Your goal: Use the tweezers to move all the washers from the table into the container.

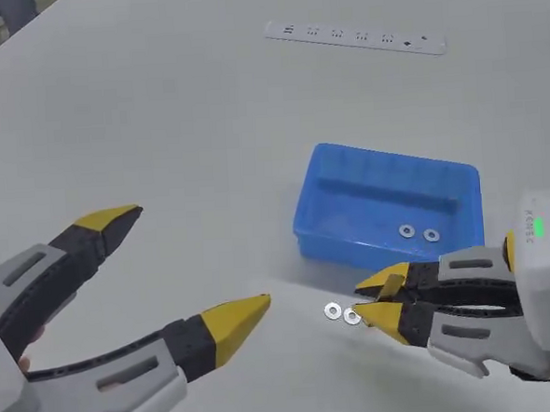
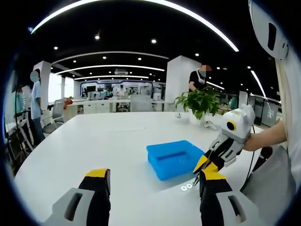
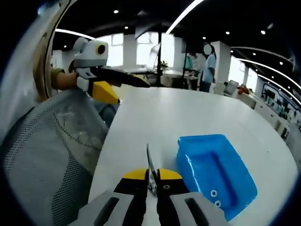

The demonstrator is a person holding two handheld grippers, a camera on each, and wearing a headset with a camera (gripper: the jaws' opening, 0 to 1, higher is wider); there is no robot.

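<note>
The blue container [image 1: 344, 239] stands on the white table with two washers [image 1: 418, 233] inside. Two more washers [image 1: 342, 313] lie on the table just in front of it. My right gripper [image 1: 379, 299] is shut on thin metal tweezers [image 3: 149, 165], and its tips hover right beside the loose washers. In the right gripper view the container [image 3: 207, 162] lies to the right of the tweezers. My left gripper [image 1: 176, 268] hangs wide open and holds nothing, to the left of the container. The left gripper view shows the container [image 2: 170, 155], the loose washers [image 2: 186, 187] and the right gripper [image 2: 207, 166].
A white power strip [image 1: 353, 38] lies at the far side of the table. A mesh chair back [image 3: 61, 155] stands at the table's near edge. A potted plant [image 2: 200, 101] sits at the far end. People stand in the background.
</note>
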